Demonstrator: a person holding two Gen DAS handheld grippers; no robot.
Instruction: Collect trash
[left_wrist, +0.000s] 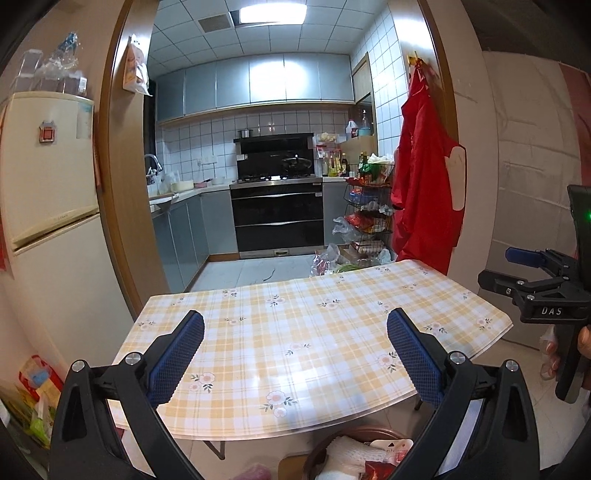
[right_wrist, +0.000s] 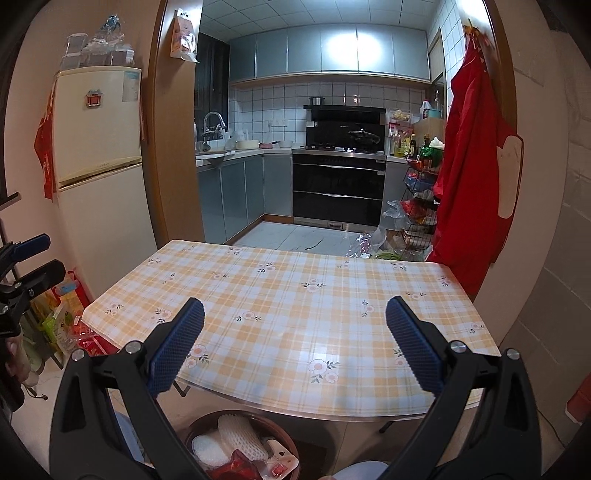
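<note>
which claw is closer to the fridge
Left. The left claw is on the fridge side of the table; the right claw is held further toward the red apron side. Both are open.

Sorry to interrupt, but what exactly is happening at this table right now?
A person holds two grippers over the checked tablecloth, both open and empty: the left gripper and right gripper. No trash lies on the cloth. A round bin below the near edge already holds foam netting and wrappers.
</note>
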